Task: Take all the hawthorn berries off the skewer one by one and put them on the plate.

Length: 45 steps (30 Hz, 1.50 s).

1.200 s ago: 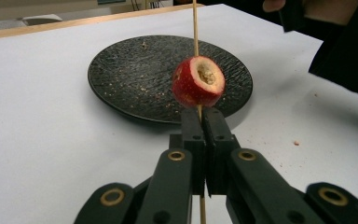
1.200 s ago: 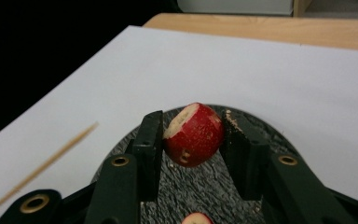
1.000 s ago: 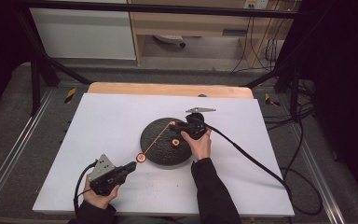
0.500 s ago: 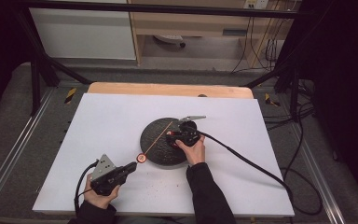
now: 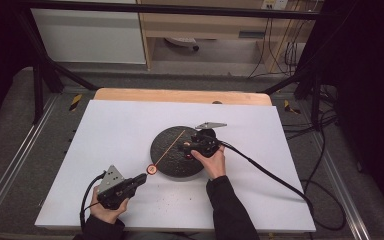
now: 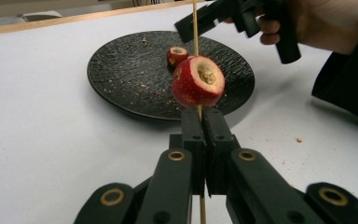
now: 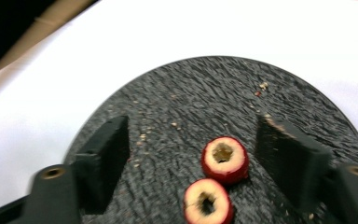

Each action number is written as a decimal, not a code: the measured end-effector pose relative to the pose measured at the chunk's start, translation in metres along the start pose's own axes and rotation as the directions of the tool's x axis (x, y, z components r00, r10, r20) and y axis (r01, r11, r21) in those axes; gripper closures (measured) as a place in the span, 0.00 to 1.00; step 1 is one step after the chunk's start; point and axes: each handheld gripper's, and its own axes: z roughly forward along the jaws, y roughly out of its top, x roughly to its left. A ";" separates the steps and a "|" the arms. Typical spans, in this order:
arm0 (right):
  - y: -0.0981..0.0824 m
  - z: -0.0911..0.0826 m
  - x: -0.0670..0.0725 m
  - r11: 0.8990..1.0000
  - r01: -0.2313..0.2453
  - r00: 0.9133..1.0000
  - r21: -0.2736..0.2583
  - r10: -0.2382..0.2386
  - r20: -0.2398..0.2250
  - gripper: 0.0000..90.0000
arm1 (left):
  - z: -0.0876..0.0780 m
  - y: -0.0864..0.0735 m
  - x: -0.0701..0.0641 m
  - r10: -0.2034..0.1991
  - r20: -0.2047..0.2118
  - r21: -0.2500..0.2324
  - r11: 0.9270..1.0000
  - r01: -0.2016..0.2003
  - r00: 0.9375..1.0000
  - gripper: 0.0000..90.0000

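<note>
Left gripper, bottom centre of left gripper view: jaws pressed together, pinching thin wooden skewer just below one threaded cored red fruit piece.

Right gripper: jaws have just been opening, now spread either side of two loose cored red fruit pieces, not pressing them; both lie on round black textured plate, lower centre of frame.

Fruit looks light, soft, crumbly; likely bruises. Take across red skin, gently, core hole left free. Skewer thin, probably snaps if bent.
</note>
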 end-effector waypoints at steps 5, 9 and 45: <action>0.001 -0.016 0.008 1.000 0.012 0.999 -0.017 -0.013 -0.038 0.14 | 0.001 0.000 0.000 0.002 -0.002 0.003 1.000 -0.002 1.000 0.98; -0.001 -0.026 0.017 1.000 0.010 0.998 -0.028 -0.012 -0.058 0.07 | 0.001 0.000 0.000 0.004 -0.004 0.003 1.000 -0.004 1.000 0.98; -0.029 -0.014 0.082 0.998 0.020 0.949 -0.051 -0.035 -0.313 0.34 | 0.009 0.000 -0.009 0.029 0.000 0.019 0.999 -0.029 1.000 0.98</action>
